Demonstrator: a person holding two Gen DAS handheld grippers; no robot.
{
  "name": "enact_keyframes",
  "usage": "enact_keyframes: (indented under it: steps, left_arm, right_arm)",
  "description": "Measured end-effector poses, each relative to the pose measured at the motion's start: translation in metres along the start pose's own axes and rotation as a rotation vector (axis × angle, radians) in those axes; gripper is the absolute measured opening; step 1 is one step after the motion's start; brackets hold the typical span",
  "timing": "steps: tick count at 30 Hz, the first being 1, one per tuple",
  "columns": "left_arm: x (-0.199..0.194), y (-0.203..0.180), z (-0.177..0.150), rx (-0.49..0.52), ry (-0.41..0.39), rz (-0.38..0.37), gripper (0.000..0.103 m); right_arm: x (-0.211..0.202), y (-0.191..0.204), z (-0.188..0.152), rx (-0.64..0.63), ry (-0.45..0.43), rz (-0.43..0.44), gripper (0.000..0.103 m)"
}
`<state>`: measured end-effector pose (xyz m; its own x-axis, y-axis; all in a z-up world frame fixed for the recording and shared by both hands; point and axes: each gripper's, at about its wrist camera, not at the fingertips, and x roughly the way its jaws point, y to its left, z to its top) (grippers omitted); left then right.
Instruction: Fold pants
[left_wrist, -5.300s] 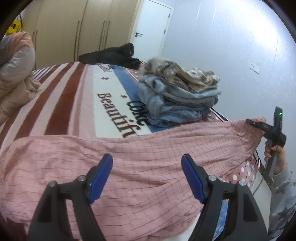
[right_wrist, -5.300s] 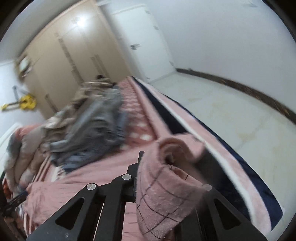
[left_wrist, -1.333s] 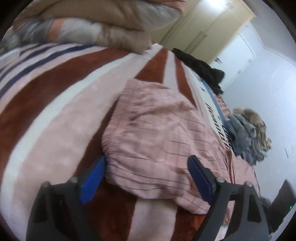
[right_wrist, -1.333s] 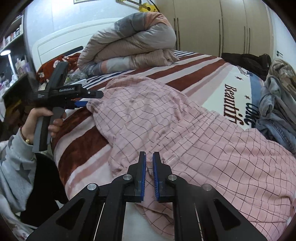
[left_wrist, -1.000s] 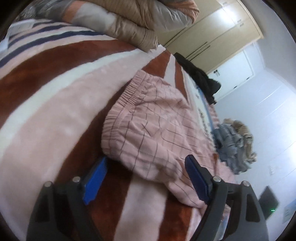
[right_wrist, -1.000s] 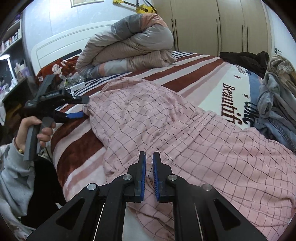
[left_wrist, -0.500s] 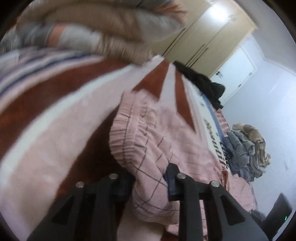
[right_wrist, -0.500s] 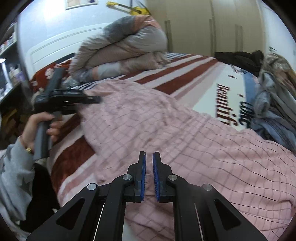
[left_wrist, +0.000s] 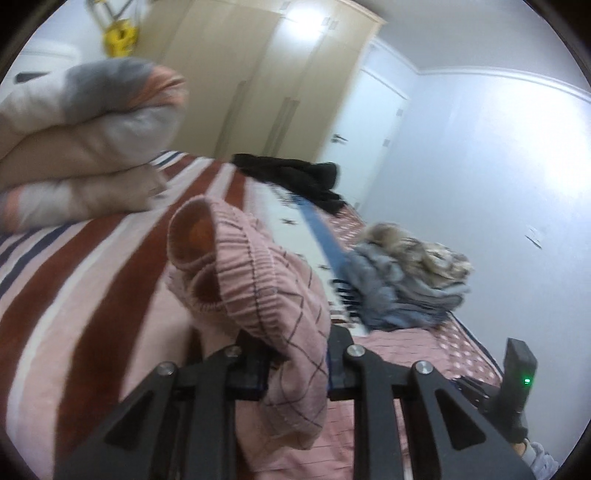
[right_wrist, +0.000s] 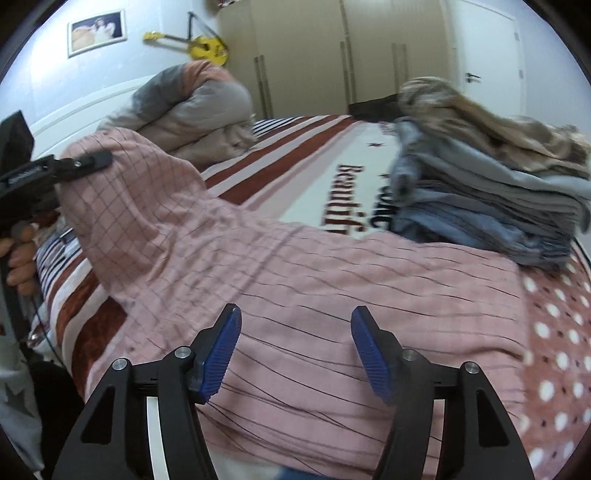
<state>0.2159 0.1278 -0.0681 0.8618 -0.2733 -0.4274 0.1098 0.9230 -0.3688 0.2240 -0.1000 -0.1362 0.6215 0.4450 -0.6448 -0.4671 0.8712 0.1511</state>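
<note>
The bed's blanket (right_wrist: 314, 155) reads "Beautif" (right_wrist: 341, 201). The left tool (left_wrist: 295, 365) pinches the pink pants' (right_wrist: 295, 273) waistband near the head end, beside a rolled duvet (right_wrist: 199, 110). The right tool (right_wrist: 295, 350), jaws just opened and spread, hovers over the pants by the near edge, stacked clothes (right_wrist: 491, 199) beyond.

The pants (right_wrist: 280, 266) are pink with a thin dark check. The blanket (left_wrist: 92, 266) under them has red-brown, pink and white stripes, and a part with white dots. The gripper pads (right_wrist: 221, 350) are blue on black arms.

Pants (right_wrist: 295, 266) across bed (right_wrist: 295, 147); clothes pile (right_wrist: 487, 192) right, duvet (right_wrist: 192, 110) behind left.
</note>
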Motion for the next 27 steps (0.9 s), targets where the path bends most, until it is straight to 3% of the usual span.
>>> enact_keyframes:
  steps: [6, 9, 19, 27]
  left_arm:
    - [0.023, -0.064, -0.001, 0.079, 0.054, -0.061, 0.018]
    - [0.038, -0.092, -0.006, 0.105, 0.093, -0.090, 0.017]
    - [0.127, -0.184, -0.061, 0.202, 0.265, -0.166, 0.015]
    - [0.156, -0.244, -0.073, 0.316, 0.283, -0.244, 0.015]
  right_arm:
    - [-0.040, -0.037, -0.012, 0.044, -0.089, -0.049, 0.075]
    - [-0.061, -0.054, -0.019, 0.045, -0.127, -0.072, 0.078]
    - [-0.105, -0.107, -0.043, 0.093, -0.183, -0.111, 0.079]
    - [-0.107, -0.139, -0.056, 0.129, -0.181, -0.116, 0.079]
